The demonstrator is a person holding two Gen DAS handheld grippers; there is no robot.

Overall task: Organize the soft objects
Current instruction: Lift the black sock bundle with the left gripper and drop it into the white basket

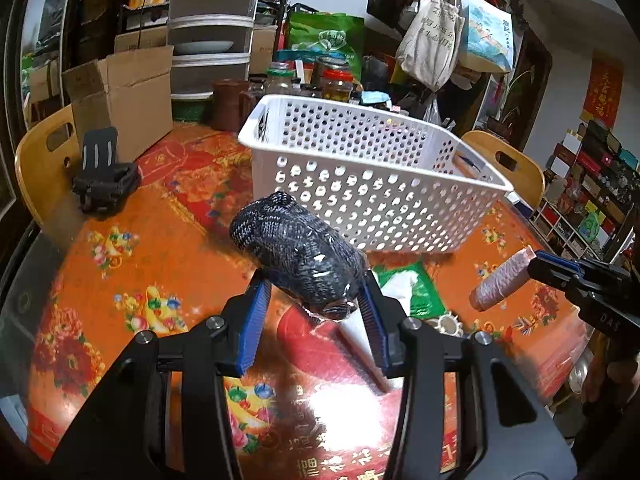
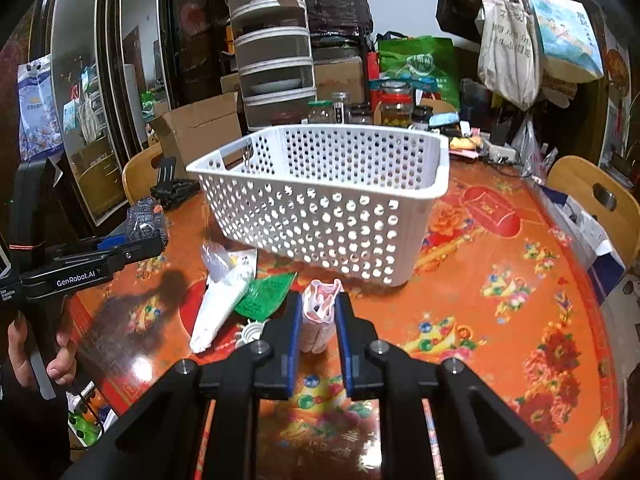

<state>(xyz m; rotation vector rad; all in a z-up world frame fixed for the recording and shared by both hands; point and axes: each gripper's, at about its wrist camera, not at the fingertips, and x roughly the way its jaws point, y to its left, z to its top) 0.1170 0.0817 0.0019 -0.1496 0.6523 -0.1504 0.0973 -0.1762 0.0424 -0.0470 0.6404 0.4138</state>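
**A:** ok so the left gripper [image 1: 316,300] is clamping a dark knitted roll [image 1: 298,254] wrapped in clear plastic, blue pads squeezing both sides, and it's hanging above the table [image 1: 168,248] just in front of the white perforated basket [image 1: 372,184]. The right gripper [image 2: 317,312] is pinching a pale pink ribbed roll [image 2: 318,316], jaws nearly together on it, also sitting near the basket's front wall. The basket's looking empty from the right wrist view.

**B:** any writing you can actually read?

**A:** a bit. In the right wrist view the other tool's arm is showing "GenRobot.AI" [image 2: 76,278] in white. In the left wrist view the right tool's body is showing "DAS" [image 1: 610,320]. The red hanging [image 1: 604,94] on the far wall is carrying gold characters, and the canvas tote bag [image 1: 430,40] has dark print, both too blurry for me. Same with the gold characters on the tablecloth's red patch.

**B:** what's lying loose on the table?

**A:** a green packet [image 2: 266,294] with white tissue beside it [image 2: 220,308], between the two grippers. A person's hand [image 2: 60,356] is gripping the left tool's handle.
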